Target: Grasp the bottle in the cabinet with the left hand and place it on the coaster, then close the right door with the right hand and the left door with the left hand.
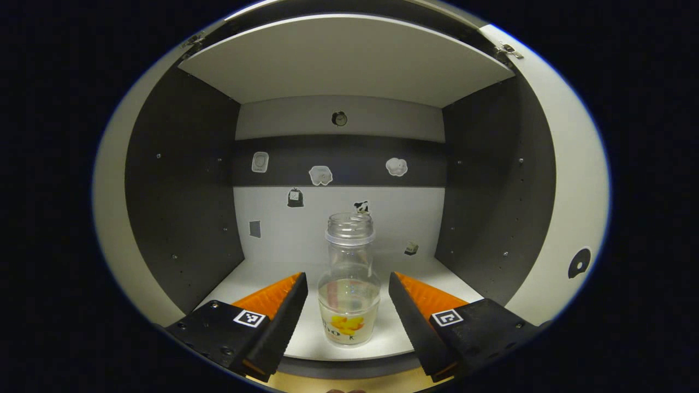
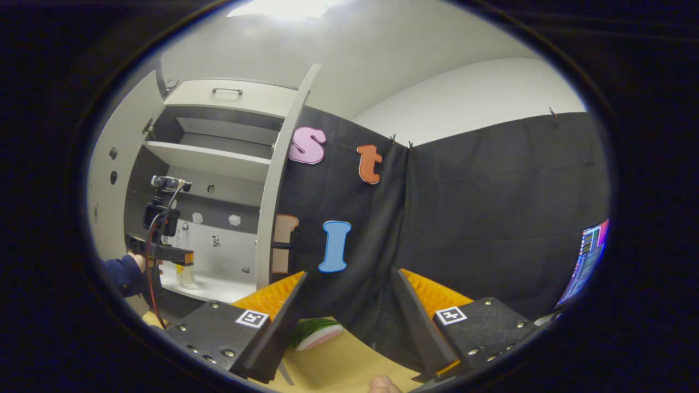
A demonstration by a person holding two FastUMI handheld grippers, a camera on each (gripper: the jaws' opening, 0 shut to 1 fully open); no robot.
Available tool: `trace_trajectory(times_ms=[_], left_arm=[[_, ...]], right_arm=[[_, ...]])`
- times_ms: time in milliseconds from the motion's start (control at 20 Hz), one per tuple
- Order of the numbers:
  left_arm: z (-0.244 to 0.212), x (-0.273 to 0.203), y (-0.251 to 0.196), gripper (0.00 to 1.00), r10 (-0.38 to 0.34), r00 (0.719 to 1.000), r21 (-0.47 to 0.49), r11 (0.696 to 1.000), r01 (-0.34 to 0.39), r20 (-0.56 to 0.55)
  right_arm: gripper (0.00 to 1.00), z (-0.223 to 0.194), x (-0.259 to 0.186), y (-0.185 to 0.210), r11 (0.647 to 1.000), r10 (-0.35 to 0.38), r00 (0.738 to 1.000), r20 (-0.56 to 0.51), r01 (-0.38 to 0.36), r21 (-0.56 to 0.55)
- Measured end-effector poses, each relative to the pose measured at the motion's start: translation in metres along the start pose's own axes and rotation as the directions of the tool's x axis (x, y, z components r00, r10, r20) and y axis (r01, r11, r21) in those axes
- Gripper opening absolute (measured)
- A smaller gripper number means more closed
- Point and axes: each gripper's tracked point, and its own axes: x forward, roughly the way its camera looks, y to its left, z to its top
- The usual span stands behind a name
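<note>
A clear, uncapped bottle (image 1: 349, 289) with a little liquid and a yellow-printed label stands near the front edge of the cabinet shelf (image 1: 262, 273). My left gripper (image 1: 347, 279) is open; its fingers flank the bottle's lower half with a small gap on each side. In the right gripper view the same bottle (image 2: 184, 232) stands in the cabinet at far left, with the left gripper (image 2: 184, 256) around it and a sleeved hand (image 2: 126, 273) behind. My right gripper (image 2: 347, 279) hangs open and holds nothing, facing the booth wall. A green, white and pink coaster (image 2: 319, 332) lies on the yellow table (image 2: 338, 363) below it.
Both cabinet doors stand open: the right door (image 2: 276, 185) is seen edge-on, the left door (image 2: 112, 180) swung out at far left. A shelf board (image 1: 344, 60) roofs the compartment. Small stickers dot the back wall (image 1: 322, 174). A lit screen (image 2: 587, 256) glows at far right.
</note>
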Motion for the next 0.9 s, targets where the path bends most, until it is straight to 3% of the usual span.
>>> trace_trajectory(times_ms=[150, 250, 450, 900], left_arm=[[-0.008, 0.009, 0.000, 0.95, -0.004, 1.000, 0.010, 1.000, 0.004, -0.028], [-0.008, 0.014, 0.003, 0.83, -0.003, 1.000, 0.014, 1.000, 0.003, -0.025], [-0.009, 0.007, 0.000, 0.81, -0.035, 0.999, 0.000, 0.999, 0.035, -0.026], [0.010, -0.076, -0.013, 0.80, -0.171, 0.984, 0.001, 0.985, 0.171, 0.057]], right_arm=[[0.95, -0.004, 0.000, 0.003, 1.000, 0.001, 1.000, -0.007, -0.001, -0.003], [0.95, -0.004, 0.000, 0.004, 1.000, 0.003, 1.000, -0.007, -0.003, -0.004], [0.95, -0.005, 0.001, 0.002, 1.000, 0.009, 1.000, -0.005, -0.009, 0.016], [0.95, -0.002, -0.003, 0.003, 0.996, 0.057, 0.998, 0.002, -0.057, 0.068]])
